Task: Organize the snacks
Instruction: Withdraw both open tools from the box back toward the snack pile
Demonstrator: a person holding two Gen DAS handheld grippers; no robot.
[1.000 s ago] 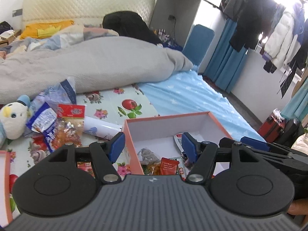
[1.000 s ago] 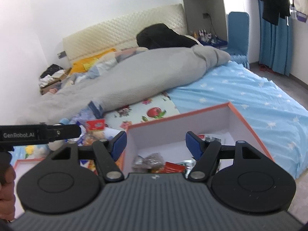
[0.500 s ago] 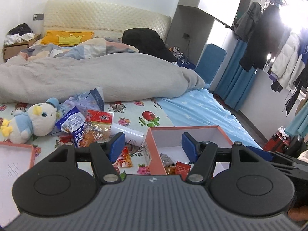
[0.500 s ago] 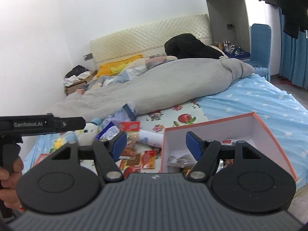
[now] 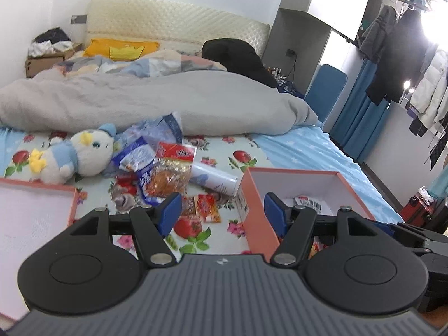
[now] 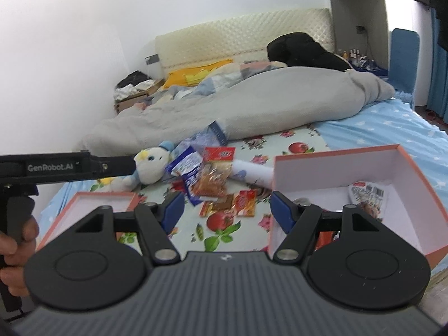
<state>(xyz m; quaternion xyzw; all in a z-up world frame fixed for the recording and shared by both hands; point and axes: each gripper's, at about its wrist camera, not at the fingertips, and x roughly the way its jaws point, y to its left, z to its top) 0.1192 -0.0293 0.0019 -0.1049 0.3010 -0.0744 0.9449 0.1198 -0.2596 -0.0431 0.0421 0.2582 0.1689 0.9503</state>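
Both claws, left claw [image 5: 222, 210] & right claw [image 6: 226, 210], gape apart, empty. Step: reaching for loose snack packets [image 6: 212, 180] mid-frame on the bed. Next: clamp one, drop it in the orange-rimmed white cardboard box [image 6: 403, 154] at right.

I'm swinging both grippers left off the orange box [image 5: 253, 196], so the snack pile [image 5: 168, 173] is coming into view.

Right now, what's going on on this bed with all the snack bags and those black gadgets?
A person is sorting snacks using a handheld two-finger gripper in each hand. Both the left gripper and the right gripper are open and empty, hovering above the flowered cloth. A loose pile of snack packets lies beside a plush toy. The orange box on the right already holds a few packets; another orange tray lies on the left.
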